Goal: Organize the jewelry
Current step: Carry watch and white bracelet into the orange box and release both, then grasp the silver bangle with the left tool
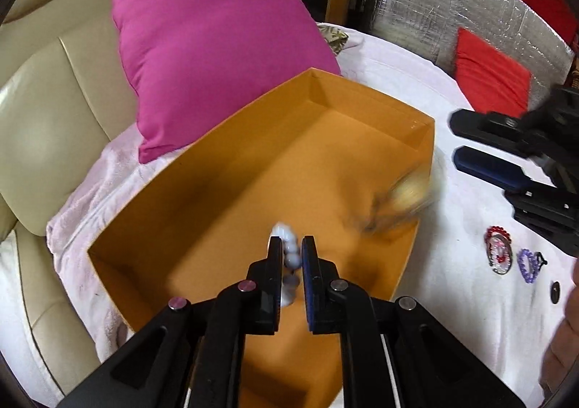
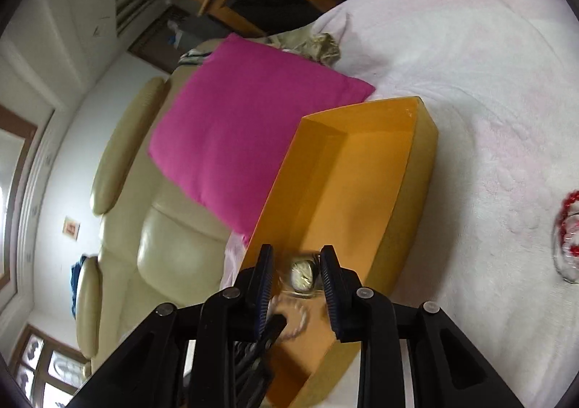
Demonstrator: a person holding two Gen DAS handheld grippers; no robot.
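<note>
An open orange box [image 1: 253,169] is set on a white-covered bed [image 1: 452,245], next to a pink cushion [image 1: 217,53], prob. as the collecting bin for the jewelry. Pieces not yet sorted lie loose on the cover, right of the box: a red bead piece w/ a glass-like oval [image 1: 499,250], a purple bead bracelet [image 1: 529,265] and a small dark item [image 1: 555,291], too small to identify.

Left hand-held gripper [image 1: 292,245]: narrowed down onto a white bead strand [image 1: 291,257], which is pinched between the pads and held over the box interior, above the floor of the box. Judged to be positioned for a drop into the box; whether the strand touches the bottom can't be told.

Right hand-held gripper [image 2: 296,263]: spread moderately wide, nothing clamped. A gold-toned watch [image 2: 303,276] is seen between the fingers but not gripped, blurred in the left wrist view at the box's right wall [image 1: 409,192], so it is prob. falling or just landing inside. A pale beaded strand is also seen below it in the right wrist view, blurred.

Est. progress: partway; three pieces remain outside the box.
</note>
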